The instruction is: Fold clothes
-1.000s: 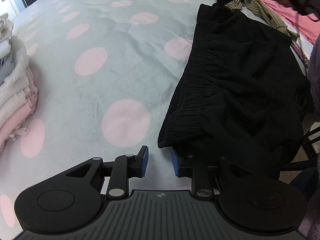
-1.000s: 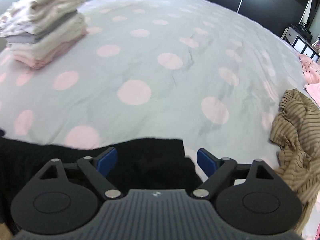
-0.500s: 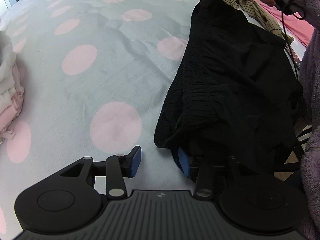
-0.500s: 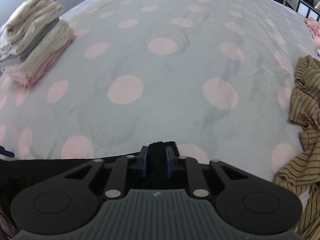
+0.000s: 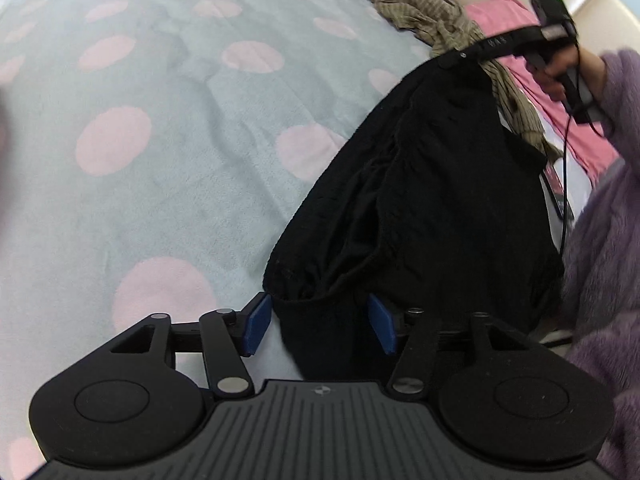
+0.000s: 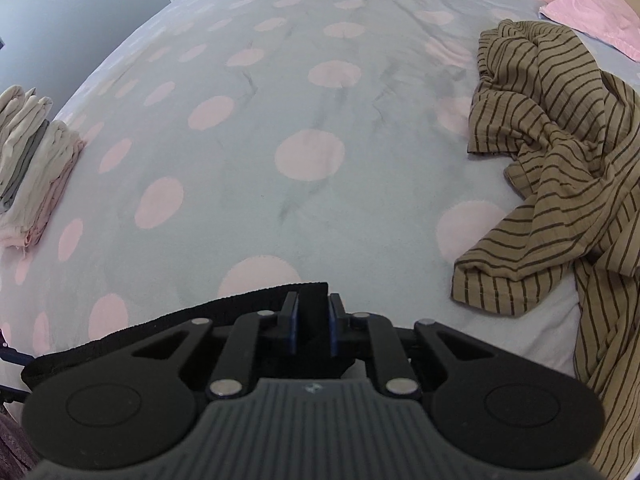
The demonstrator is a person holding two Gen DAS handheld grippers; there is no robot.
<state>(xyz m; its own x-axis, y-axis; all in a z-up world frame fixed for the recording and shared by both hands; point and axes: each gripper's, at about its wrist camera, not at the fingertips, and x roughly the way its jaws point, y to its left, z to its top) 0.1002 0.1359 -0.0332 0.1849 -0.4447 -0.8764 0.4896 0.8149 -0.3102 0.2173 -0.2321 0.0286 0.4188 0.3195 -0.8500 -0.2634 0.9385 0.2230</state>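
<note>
Far left, a stack of folded clothes (image 6: pixel 28 168) sits clear of the work. The left gripper (image 5: pixel 320 322) has its 2 fingers apart and opening, with the near corner of the black garment (image 5: pixel 420 184) loose between them. If they spread further, that corner could drop. The right gripper (image 6: pixel 313 326) pinches the garment's ribbed waistband (image 6: pixel 240 300), jaws closing. Pulling rightward might drag fabric into the striped brown shirt (image 6: pixel 560 152).

My right claw (image 6: pixel 313 326), wide open a second ago, has clamped the black garment's (image 5: pixel 440 184) waistband corner and lifted it off the bed (image 5: pixel 160 160). My left claw (image 5: pixel 320 324) is opening, the fabric loose between its pads.
</note>
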